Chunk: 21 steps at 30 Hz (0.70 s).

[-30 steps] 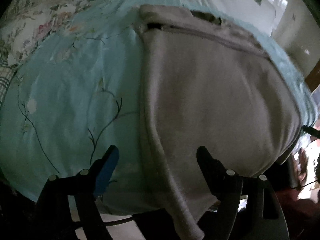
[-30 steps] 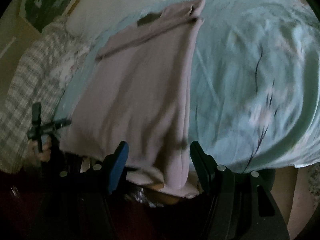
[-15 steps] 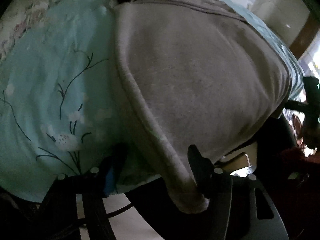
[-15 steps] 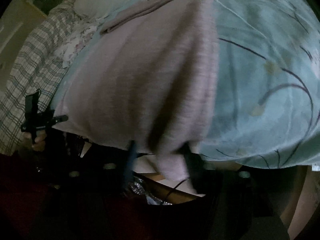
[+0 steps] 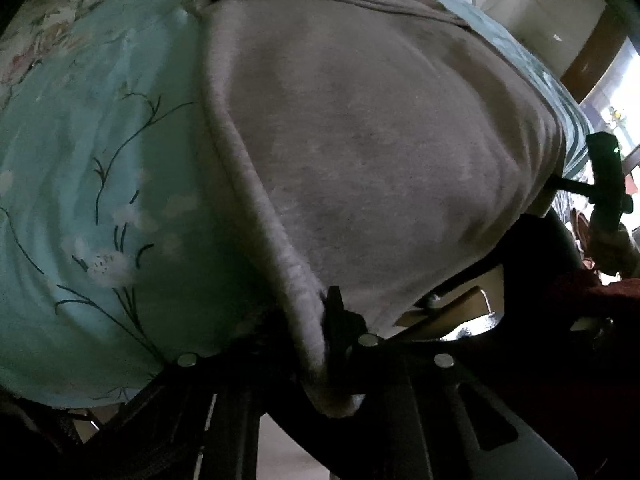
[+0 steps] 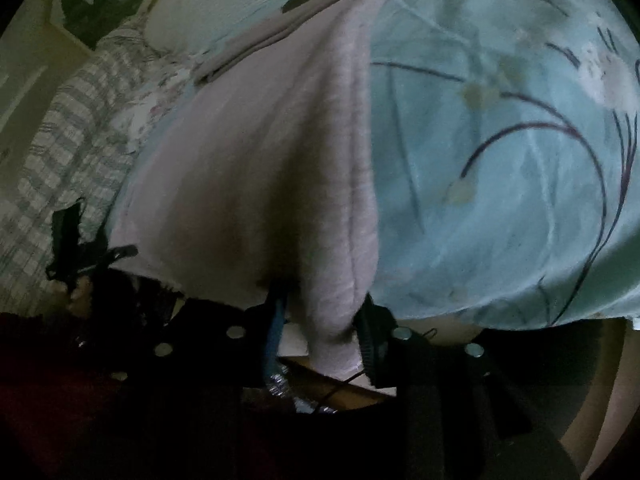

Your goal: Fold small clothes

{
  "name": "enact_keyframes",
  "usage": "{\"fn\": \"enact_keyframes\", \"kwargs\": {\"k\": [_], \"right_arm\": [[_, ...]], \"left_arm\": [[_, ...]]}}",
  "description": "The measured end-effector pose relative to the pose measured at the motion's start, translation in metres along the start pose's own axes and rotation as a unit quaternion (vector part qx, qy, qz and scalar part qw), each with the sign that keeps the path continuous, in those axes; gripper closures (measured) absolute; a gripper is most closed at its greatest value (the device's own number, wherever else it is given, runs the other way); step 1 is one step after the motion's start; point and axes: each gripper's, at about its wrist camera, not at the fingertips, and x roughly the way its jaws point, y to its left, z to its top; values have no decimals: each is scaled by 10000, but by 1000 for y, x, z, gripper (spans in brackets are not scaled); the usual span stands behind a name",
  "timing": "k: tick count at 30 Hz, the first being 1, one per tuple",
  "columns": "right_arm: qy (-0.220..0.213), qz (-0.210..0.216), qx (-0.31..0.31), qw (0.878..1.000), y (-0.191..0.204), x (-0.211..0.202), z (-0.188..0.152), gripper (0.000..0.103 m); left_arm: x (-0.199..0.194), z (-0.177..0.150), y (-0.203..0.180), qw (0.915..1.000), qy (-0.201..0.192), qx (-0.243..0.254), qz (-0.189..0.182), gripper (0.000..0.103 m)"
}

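Note:
A grey-mauve knit garment lies flat on a pale blue floral bedspread, its hem hanging over the near bed edge. My left gripper is closing its jaws on the garment's near left corner, and the fabric is pinched between the fingers. In the right wrist view the same garment runs away from me. My right gripper is closing on the near right corner, with a fold of cloth pressed between its pads. Each gripper shows at the edge of the other's view.
The bedspread covers the bed to the right. A plaid blanket and a white pillow lie at the far left. Below the bed edge are a cardboard box and dark floor.
Both grippers sank to the garment's hanging hem and went from wide open to pinched on its two near corners. The garment now fills more of each view.

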Motion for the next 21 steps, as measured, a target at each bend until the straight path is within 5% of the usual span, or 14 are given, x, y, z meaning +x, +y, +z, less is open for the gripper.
{"fn": "enact_keyframes", "kwargs": {"k": [4, 11, 21], "right_arm": [[-224, 726, 30, 9971, 13, -28, 0, 95], [-1515, 1836, 285, 9708, 30, -86, 33, 95], [-2237, 1725, 318, 9587, 33, -88, 130, 95]], "left_arm": [[-20, 1, 0, 9985, -431, -191, -278, 98], [-71, 23, 6, 9827, -1398, -690, -1004, 99], [-106, 102, 12, 9608, -2478, -874, -880, 99]]}}
